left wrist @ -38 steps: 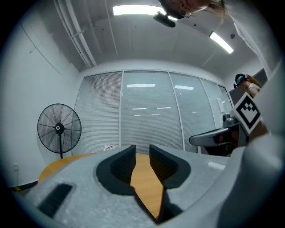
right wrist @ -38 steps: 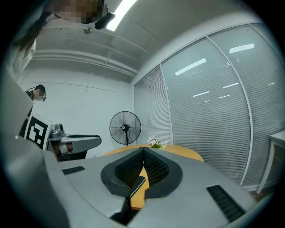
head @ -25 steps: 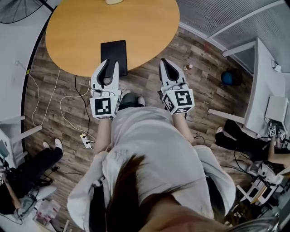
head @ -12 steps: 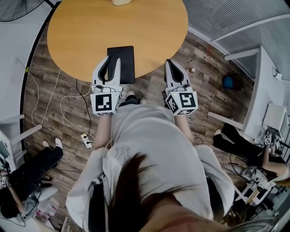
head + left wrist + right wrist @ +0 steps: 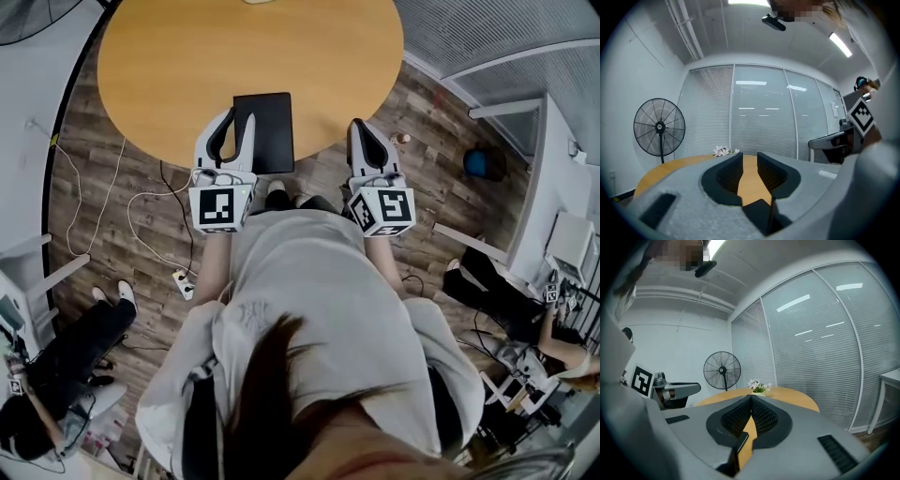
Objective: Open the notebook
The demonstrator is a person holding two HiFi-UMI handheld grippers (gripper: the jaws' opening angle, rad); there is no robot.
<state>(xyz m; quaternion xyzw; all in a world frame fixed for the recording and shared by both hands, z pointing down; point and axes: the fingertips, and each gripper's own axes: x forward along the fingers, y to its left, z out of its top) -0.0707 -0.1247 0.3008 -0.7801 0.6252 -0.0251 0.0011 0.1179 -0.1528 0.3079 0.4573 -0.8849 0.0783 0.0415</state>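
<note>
A closed black notebook (image 5: 265, 131) lies flat on the round wooden table (image 5: 169, 66), near its front edge. My left gripper (image 5: 239, 116) hangs over that edge, its fingers right beside the notebook's left side. In the left gripper view its jaws (image 5: 750, 155) stand apart, and only bare tabletop shows through the gap. My right gripper (image 5: 359, 125) is off the table to the notebook's right, above the floor. Its jaw tips meet (image 5: 751, 397), with nothing held.
White flowers (image 5: 724, 151) (image 5: 758, 386) sit at the table's far side, and a standing fan (image 5: 659, 126) (image 5: 722, 370) is beyond it. Cables and a power strip (image 5: 178, 279) lie on the floor at the left. Seated people and desks flank both sides.
Both grippers have moved forward toward the table. The left one has come over the table's edge beside the notebook, and the right has drawn level with that edge.
</note>
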